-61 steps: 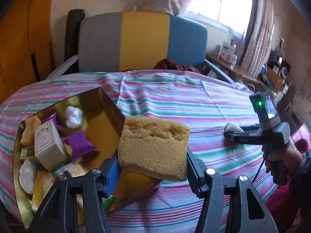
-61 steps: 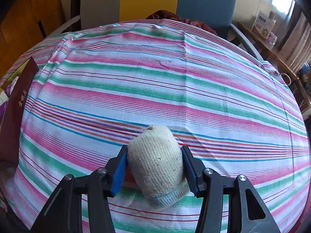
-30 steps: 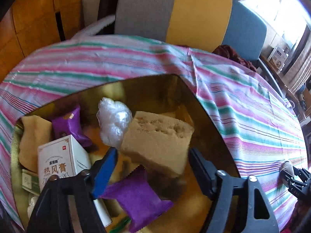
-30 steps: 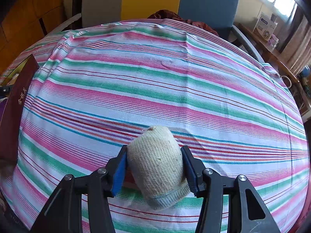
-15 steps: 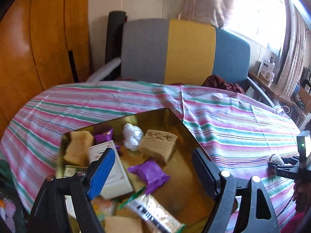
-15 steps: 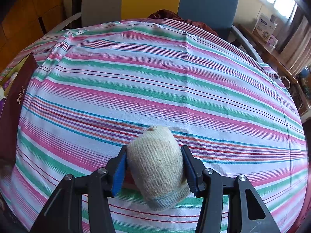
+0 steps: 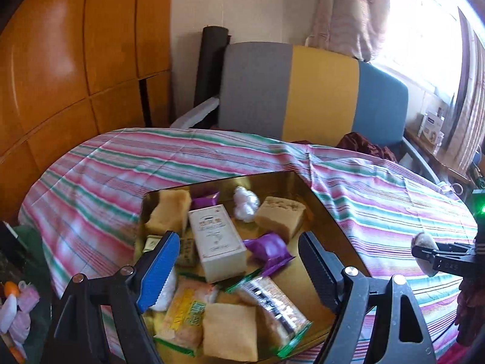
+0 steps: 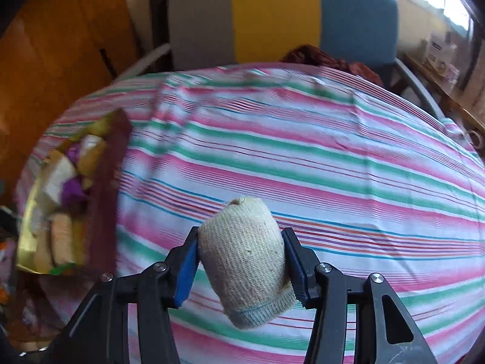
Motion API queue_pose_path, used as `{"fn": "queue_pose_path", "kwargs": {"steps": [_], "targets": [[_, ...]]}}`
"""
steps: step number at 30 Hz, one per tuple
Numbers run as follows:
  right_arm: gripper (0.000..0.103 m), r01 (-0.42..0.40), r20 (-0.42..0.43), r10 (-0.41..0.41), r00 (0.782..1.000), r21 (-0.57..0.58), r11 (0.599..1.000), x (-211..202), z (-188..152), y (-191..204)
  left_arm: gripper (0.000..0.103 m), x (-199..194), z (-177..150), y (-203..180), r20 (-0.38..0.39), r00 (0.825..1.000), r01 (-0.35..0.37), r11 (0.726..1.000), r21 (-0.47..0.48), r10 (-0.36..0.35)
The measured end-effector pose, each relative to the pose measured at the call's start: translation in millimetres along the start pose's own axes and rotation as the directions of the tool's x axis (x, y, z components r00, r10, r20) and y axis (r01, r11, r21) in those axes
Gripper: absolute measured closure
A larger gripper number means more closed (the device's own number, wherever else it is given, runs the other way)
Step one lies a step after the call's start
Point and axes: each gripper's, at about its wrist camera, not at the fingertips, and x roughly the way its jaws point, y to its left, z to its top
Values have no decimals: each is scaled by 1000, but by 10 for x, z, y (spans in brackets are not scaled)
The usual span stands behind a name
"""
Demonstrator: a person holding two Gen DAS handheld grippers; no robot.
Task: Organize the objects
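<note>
A gold box (image 7: 333, 221) on the striped tablecloth holds a yellow sponge (image 7: 280, 217), a second sponge (image 7: 168, 210), a white carton (image 7: 216, 244), purple packets (image 7: 268, 250), a white wad (image 7: 245, 201) and snack packs (image 7: 274, 308). My left gripper (image 7: 236, 268) is open and empty above the box. My right gripper (image 8: 241, 265) is shut on a rolled beige sock (image 8: 247, 257), held above the cloth; it also shows in the left wrist view (image 7: 424, 256). The box lies at the far left in the right wrist view (image 8: 27, 251).
A grey, yellow and blue chair (image 7: 306, 97) stands behind the table with a dark red cloth (image 7: 363, 147) on it. Wooden panels (image 7: 60, 75) are on the left. A shelf with boxes (image 7: 432, 127) is by the window. Clutter (image 7: 18, 306) sits below the table's left edge.
My left gripper opened, left the yellow sponge in the gold box, and drew back and up. My right gripper, still holding the sock, has just lifted and swung left, bringing the box into view.
</note>
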Motion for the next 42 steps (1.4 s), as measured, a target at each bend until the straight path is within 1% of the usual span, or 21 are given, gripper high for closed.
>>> {"fn": "queue_pose_path", "kwargs": {"steps": [5,9,11,13,14,16,18,21,23,24,25,28,31,33,36,38,39,42], "targets": [[50,-118,40,122,992,-90,989,-113,112,837,21,-35,-59,116,-4,999,-39,999,-14,39],[50,-181,30,189,982,-163,970,-62,182,1436,21,-37,-94,222,-12,997,-82,996,-33,81],[50,-186,20,195,981,-205,961,26,193,1702,21,-53,-117,297,-9,995,-99,994,-49,99],[50,-174,-1,179,984,-235,956,172,193,1917,21,-64,-142,374,-13,990,-140,988,-62,139],[50,-168,-14,170,985,-244,955,263,197,1957,21,-65,-153,412,-15,988,-153,986,-69,152],[49,-161,-42,155,987,-257,953,425,182,2073,21,-79,-188,515,-23,988,-152,984,-93,151],[49,-144,-63,132,989,-269,952,576,171,2144,21,-96,-224,591,-28,987,-161,981,-108,159],[47,-121,-77,104,992,-270,955,722,128,2177,22,-131,-266,639,-18,982,-186,977,-105,185],[41,-122,-77,105,991,-261,958,745,86,2158,26,-149,-280,633,-10,981,-195,975,-104,195],[36,-124,-68,110,992,-257,958,710,68,2145,27,-155,-288,626,-8,981,-192,976,-107,192],[30,-125,-53,115,992,-251,960,674,58,2146,29,-159,-294,620,-11,983,-184,976,-115,184],[24,-110,21,118,993,-230,967,507,22,2109,32,-134,-298,610,-37,989,-150,977,-150,146],[17,-73,107,96,990,-201,977,299,-19,2073,38,-105,-327,576,-59,992,-121,978,-172,113],[15,-52,147,81,986,-191,980,174,-40,2039,39,-85,-358,542,-73,993,-101,978,-183,90],[13,-15,170,51,984,-208,978,43,-71,2051,40,-66,-408,465,-86,994,-81,979,-185,66],[13,19,193,23,981,-216,976,-41,-97,2067,40,-89,-430,392,-74,995,-83,984,-156,72],[13,23,203,21,979,-214,977,-86,-104,2065,40,-107,-438,353,-61,995,-83,987,-135,75],[12,24,223,22,975,-202,979,-185,-156,2050,40,-158,-443,330,-37,997,-76,988,-135,71]]}}
